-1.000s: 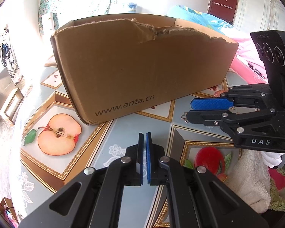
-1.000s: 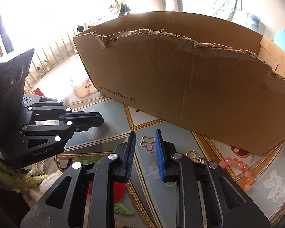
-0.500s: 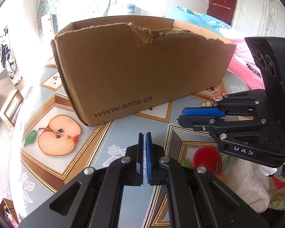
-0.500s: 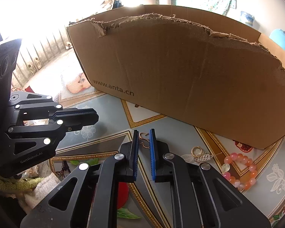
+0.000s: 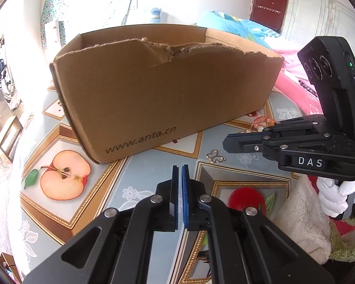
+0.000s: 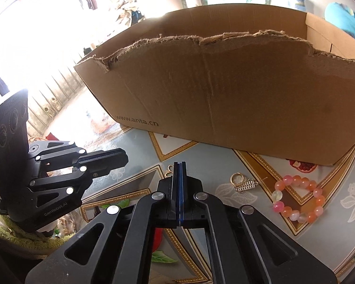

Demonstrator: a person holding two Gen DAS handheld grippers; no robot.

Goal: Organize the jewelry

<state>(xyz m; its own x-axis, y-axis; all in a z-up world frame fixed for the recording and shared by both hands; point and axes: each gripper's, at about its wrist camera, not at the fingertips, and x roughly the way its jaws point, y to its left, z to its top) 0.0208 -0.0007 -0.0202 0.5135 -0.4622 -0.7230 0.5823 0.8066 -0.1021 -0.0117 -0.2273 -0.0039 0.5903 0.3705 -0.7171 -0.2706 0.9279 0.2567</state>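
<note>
A small gold butterfly pendant [image 5: 215, 155] lies flat on the fruit-patterned tablecloth in front of the cardboard box [image 5: 165, 94]. My right gripper [image 6: 179, 163] has its blue pads pressed together just above it. Only a loop of the pendant [image 6: 169, 170] shows left of the tips, and I see nothing clamped between the pads. In the left wrist view the right gripper [image 5: 224, 142] hovers just right of the pendant. My left gripper [image 5: 180, 167] is low at the centre; its jaws are opening, with a narrow gap and nothing between them. A pink-orange bead bracelet [image 6: 298, 198] lies to the right.
A gold ring [image 6: 236, 178] and a silver coil charm [image 6: 247, 185] lie between the pendant and the bracelet. The box [image 6: 236, 94] has a torn front wall and stands behind them. A cream towel [image 5: 303, 213] lies at the right edge. A white-gloved hand [image 5: 331, 198] holds the right gripper.
The right gripper's jaws, open around the pendant a second ago, have closed fully, and it has rolled a little. The left gripper's gap has widened slightly. The left hand has kept still.
</note>
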